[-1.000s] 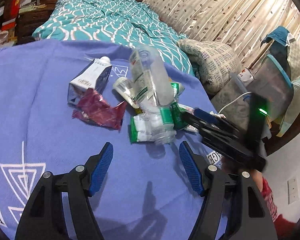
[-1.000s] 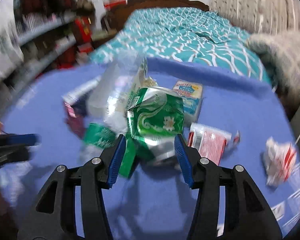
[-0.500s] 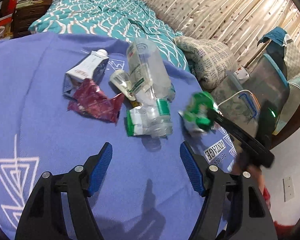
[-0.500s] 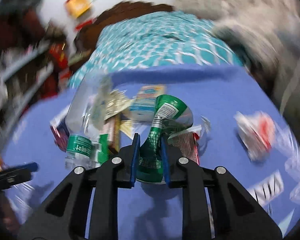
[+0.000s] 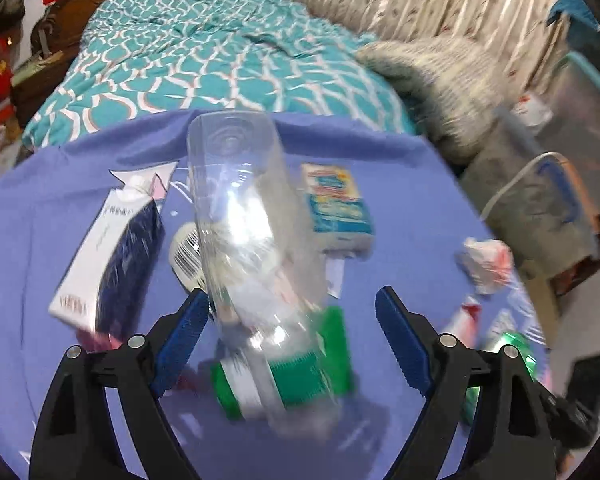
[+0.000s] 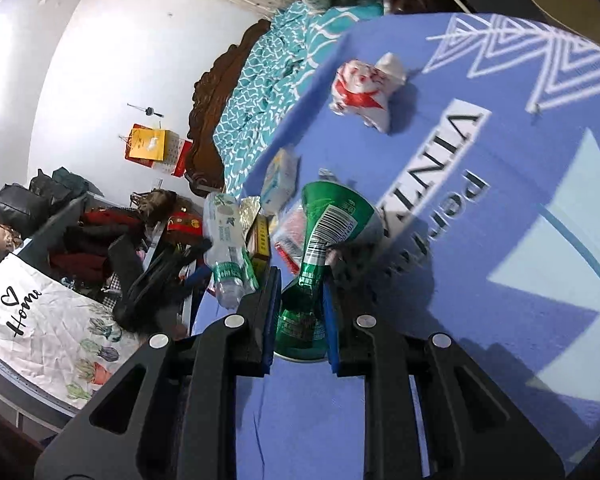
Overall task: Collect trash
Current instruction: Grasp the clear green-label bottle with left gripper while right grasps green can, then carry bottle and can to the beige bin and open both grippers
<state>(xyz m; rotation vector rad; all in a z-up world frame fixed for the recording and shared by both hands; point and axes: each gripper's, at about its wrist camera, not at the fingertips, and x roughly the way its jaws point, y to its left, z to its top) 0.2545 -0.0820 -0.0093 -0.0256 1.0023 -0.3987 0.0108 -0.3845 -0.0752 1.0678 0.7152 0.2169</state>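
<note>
Here, left gripper (image 5: pixel 292 324) jaws spread wide, nothing clamped. A clear bottle (image 5: pixel 248 240) lies between them, its green-labelled neck end nearest, base pointing ahead. Carton (image 5: pixel 108 256) just outside the left jaw; blue box (image 5: pixel 336 204) ahead of the right jaw; crumpled wrapper (image 5: pixel 486 264) well off right. All on the blue worktop (image 5: pixel 28 240).

Right gripper (image 6: pixel 298 312) jaws clenched on a crushed green can (image 6: pixel 324 236), held above the worktop.
</note>
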